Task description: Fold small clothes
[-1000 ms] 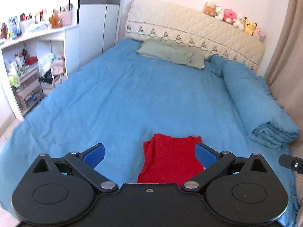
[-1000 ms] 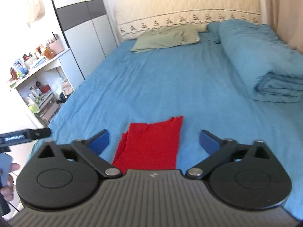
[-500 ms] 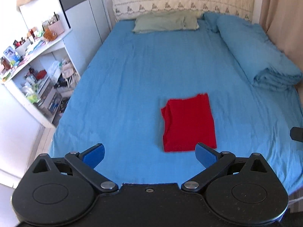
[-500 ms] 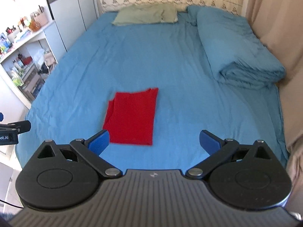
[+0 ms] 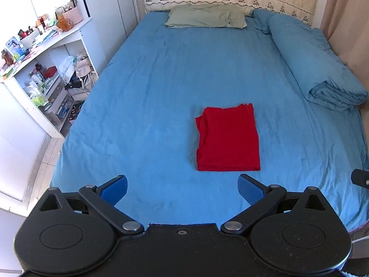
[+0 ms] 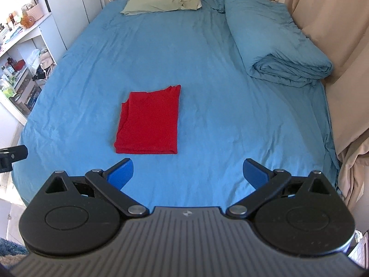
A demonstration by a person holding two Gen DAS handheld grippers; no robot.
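Your left tool [image 5: 182, 188] hangs with its blue pads spread wide and nothing between them, above the near edge of the bed with the blue cotton sheet [image 5: 161, 87]. The folded red fabric garment [image 5: 227, 138] lies flat on that sheet, just beyond the left tool and slightly to its right; in the right wrist view the red garment [image 6: 148, 123] sits beyond the left pad of your right tool [image 6: 188, 172], which is likewise spread wide and empty.

The garment reads as a neat rectangle of stacked layers, so I judge the folding of this piece done and both tools clear of it. Your next move is probably to set it aside or fetch another item; no other loose clothing shows.

Its long axis runs from the bed's foot towards the headboard, with the clean folded edge nearest you and the looser, stepped layer edges along its left side and far end.
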